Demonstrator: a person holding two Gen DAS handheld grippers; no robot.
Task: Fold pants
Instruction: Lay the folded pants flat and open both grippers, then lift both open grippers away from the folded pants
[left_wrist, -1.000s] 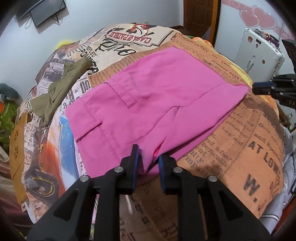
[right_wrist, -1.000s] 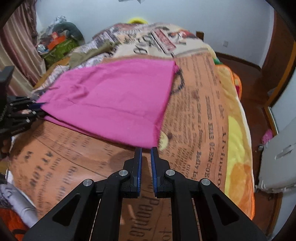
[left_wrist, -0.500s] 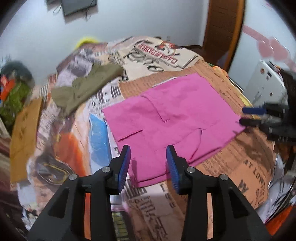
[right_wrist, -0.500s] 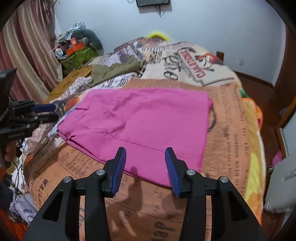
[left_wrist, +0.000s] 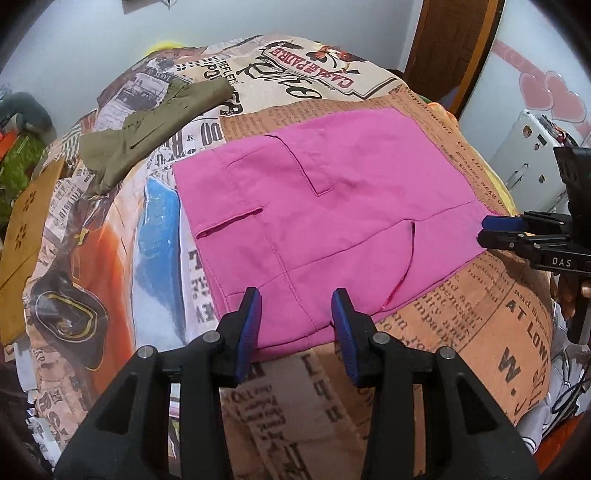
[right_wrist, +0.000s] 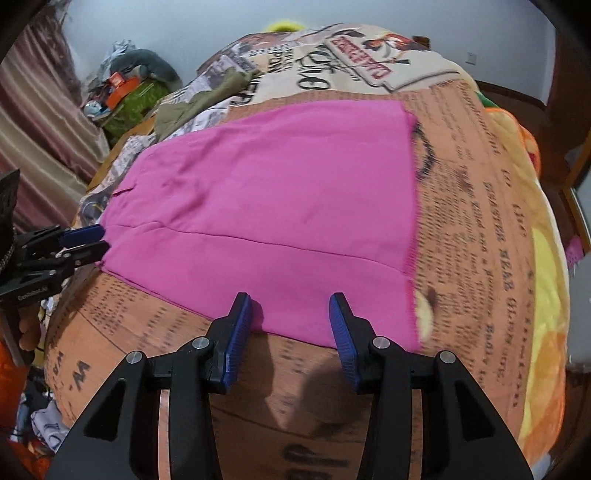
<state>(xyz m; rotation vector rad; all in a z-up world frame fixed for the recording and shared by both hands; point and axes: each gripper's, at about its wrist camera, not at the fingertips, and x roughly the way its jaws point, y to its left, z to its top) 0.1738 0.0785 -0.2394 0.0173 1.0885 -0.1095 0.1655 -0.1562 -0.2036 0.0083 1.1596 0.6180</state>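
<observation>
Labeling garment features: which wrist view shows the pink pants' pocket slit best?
Left wrist view: the pocket slit on the pink pants lies open to the camera, stitching visible. Right wrist view shows the pants mostly as a plain panel; only a small fold at its far left edge, unclear.

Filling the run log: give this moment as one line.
pink pants: folded flat on bed | left claw: open, at near edge | right claw: open, at near edge

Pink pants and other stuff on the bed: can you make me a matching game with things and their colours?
Things:
1. pants
2. crumpled cloth
3. gripper pads
4. door

Colours:
A. blue
B. brown
C. pink
D. olive green

Pairs: 1-C, 2-D, 3-A, 4-B
</observation>
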